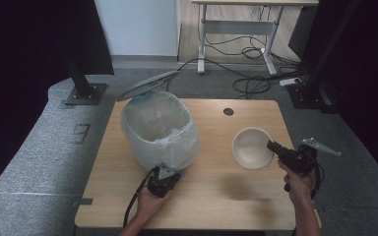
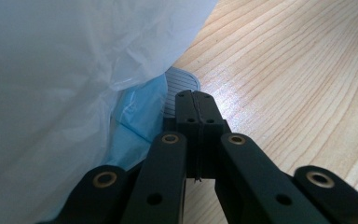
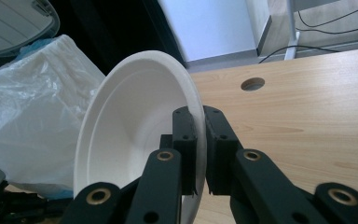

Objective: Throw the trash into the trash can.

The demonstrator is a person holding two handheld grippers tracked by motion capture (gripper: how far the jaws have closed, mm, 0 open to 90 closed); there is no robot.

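A white bowl [image 1: 250, 147] is off the right half of the wooden table [image 1: 216, 196], tilted up on its edge in the right gripper view [image 3: 135, 135]. My right gripper [image 1: 271, 146] is shut on its near rim, one jaw inside and one outside [image 3: 199, 116]. A bin lined with a white plastic bag [image 1: 160, 130] stands at the table's left, its grey lid [image 1: 146, 84] raised behind it. My left gripper [image 1: 170, 173] is at the bin's base, jaws shut together with nothing between them [image 2: 196, 100], tips against the bin's grey ribbed pedal [image 2: 182, 81].
A round cable hole [image 1: 228, 111] sits near the table's far edge. Beyond the table are a desk frame [image 1: 236, 27] with loose cables on the floor [image 1: 251, 86] and black stands at both sides. The bagged bin [image 3: 32, 116] lies left of the bowl in the right gripper view.
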